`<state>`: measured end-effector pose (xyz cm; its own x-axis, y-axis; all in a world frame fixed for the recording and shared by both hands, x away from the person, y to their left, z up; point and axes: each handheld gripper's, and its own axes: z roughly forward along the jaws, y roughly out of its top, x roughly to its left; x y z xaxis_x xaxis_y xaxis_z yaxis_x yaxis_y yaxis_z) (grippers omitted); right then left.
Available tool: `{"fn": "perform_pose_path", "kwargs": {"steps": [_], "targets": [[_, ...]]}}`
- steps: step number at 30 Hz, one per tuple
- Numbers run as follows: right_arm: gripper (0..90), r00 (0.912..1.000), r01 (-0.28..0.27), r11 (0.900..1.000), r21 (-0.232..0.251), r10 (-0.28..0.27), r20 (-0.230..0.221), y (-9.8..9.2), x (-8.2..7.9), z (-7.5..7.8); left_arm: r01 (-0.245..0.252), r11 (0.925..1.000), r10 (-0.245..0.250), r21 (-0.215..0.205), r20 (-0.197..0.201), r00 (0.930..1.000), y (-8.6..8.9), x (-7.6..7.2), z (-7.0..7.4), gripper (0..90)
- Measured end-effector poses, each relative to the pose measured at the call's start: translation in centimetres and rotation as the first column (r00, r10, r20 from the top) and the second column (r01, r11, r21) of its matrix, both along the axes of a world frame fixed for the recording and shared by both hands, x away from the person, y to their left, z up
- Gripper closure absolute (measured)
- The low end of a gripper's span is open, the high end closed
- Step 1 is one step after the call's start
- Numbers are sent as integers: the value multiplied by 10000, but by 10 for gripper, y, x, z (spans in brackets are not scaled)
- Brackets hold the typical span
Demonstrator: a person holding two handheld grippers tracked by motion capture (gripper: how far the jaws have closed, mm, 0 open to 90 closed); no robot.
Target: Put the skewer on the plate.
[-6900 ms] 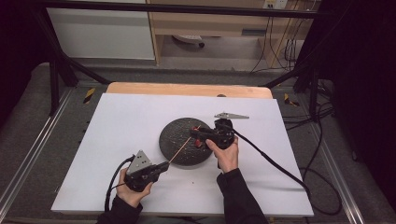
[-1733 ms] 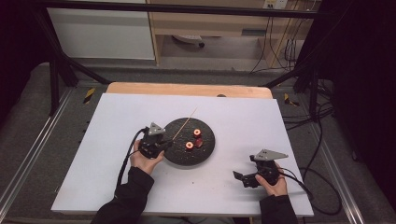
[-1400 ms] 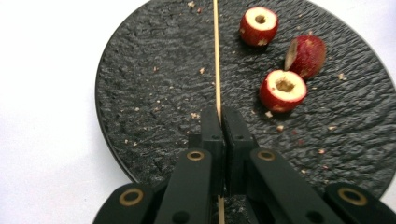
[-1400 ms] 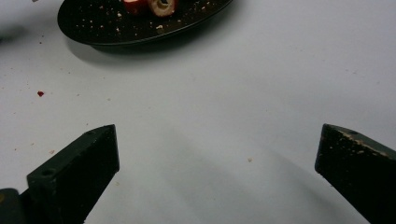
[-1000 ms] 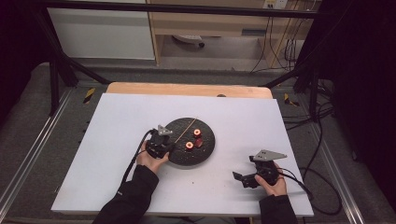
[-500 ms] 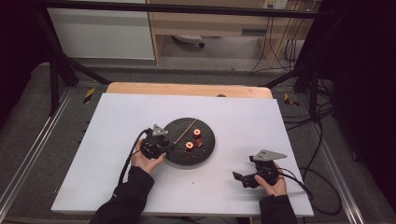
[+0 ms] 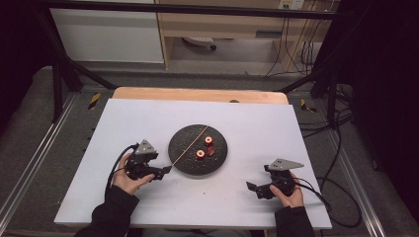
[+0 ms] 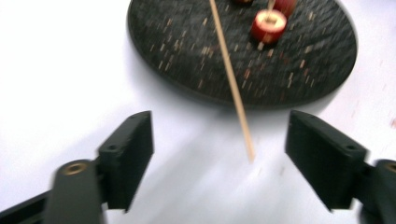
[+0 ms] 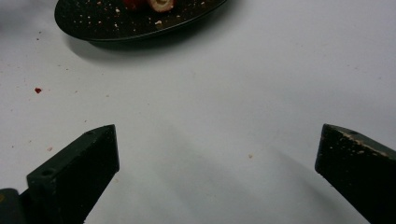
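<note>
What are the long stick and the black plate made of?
The stick looks like bamboo or wood: thin, pale tan, matte. The plate seems to be stone or glazed ceramic: dark and speckled with tiny light flecks. I can't tell which.

We are wearing dark, near-black long sleeves that are covering both forearms down to the wrists. Each hand is carrying a black two-jaw tool. The left gripper (image 7: 167,171) is bearing a grey three-cornered plate on top, and a black cable is looping from its rear. The right gripper (image 7: 249,187) is showing the same grey plate and a black cable trailing behind it. In the left gripper view the jaws are showing as flat, matte black blocks, each with a small screw hole, and a brass-coloured ring is sitting in the arm below one block. In the right gripper view the black jaws are looking scuffed and speckled along one edge.
</note>
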<state>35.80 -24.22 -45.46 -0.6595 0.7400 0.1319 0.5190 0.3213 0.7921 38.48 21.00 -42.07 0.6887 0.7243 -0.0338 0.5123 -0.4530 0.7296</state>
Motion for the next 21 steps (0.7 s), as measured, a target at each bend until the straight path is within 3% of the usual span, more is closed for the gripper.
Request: {"fn": "perform_pose_path", "kwargs": {"steps": [8,15,21], "targets": [[6,10000,-7,10000,-56,7,-43,0,0,-1,-201,9998,200,-67,-36,9998,34,-22,-14,52],[6,9999,-8,9999,-102,6,-135,1,0,-2,-408,9988,409,-260,46,9992,56,-34,-28,45],[6,9998,-36,9998,-174,32,-216,2,0,-3,-455,9984,458,-331,71,9989,60,-33,-30,47]]}}
